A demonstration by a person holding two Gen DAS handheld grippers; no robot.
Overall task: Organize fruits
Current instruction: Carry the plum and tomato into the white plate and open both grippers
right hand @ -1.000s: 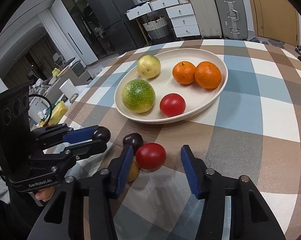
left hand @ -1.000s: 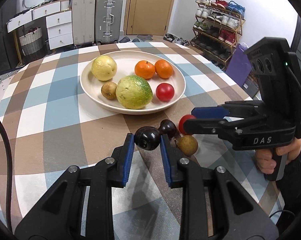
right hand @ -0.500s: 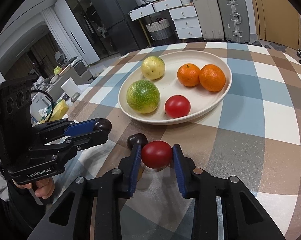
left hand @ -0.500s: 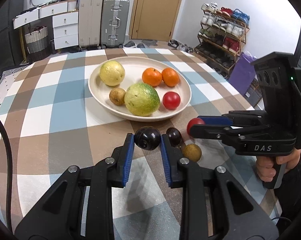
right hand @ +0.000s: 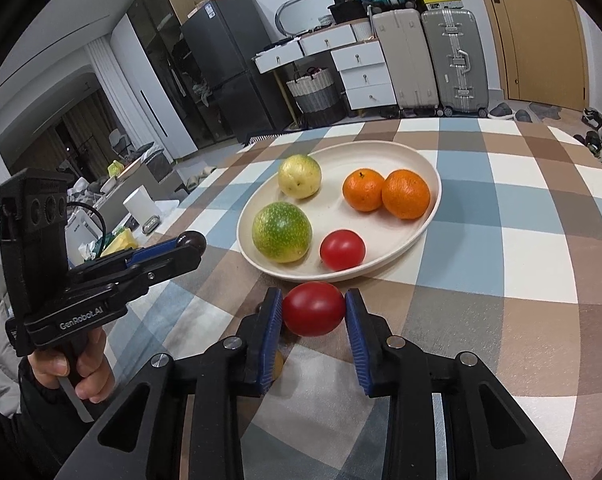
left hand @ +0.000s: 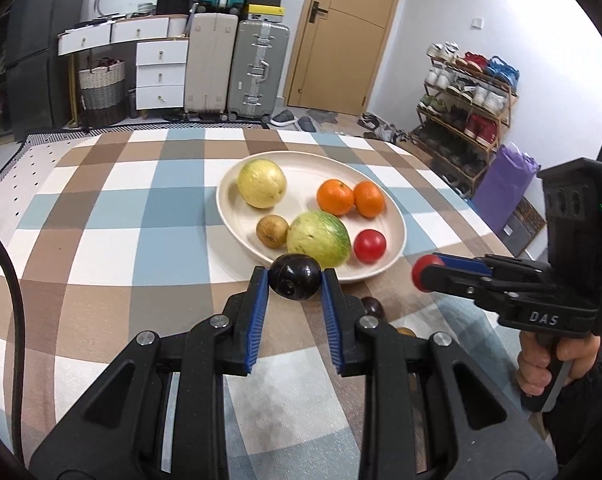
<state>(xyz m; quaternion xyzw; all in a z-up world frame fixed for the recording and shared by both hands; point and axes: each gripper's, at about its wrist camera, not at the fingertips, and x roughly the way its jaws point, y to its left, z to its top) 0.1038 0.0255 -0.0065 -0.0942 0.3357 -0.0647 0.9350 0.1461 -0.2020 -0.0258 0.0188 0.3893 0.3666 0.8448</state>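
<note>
My left gripper is shut on a dark purple fruit, lifted just before the near rim of the cream plate. My right gripper is shut on a red tomato, held above the cloth near the plate. On the plate lie a yellow fruit, two oranges, a green fruit, a small brown fruit and a red tomato. Another dark fruit and a brown one lie on the table, partly hidden behind my left fingers.
The table carries a checked cloth in brown, blue and white. A person's hand grips the right handle. Suitcases, drawers and a shoe rack stand beyond the table.
The right gripper closed on the red tomato and lifted it off the cloth. The left gripper rose with the dark fruit and moved toward the plate.
</note>
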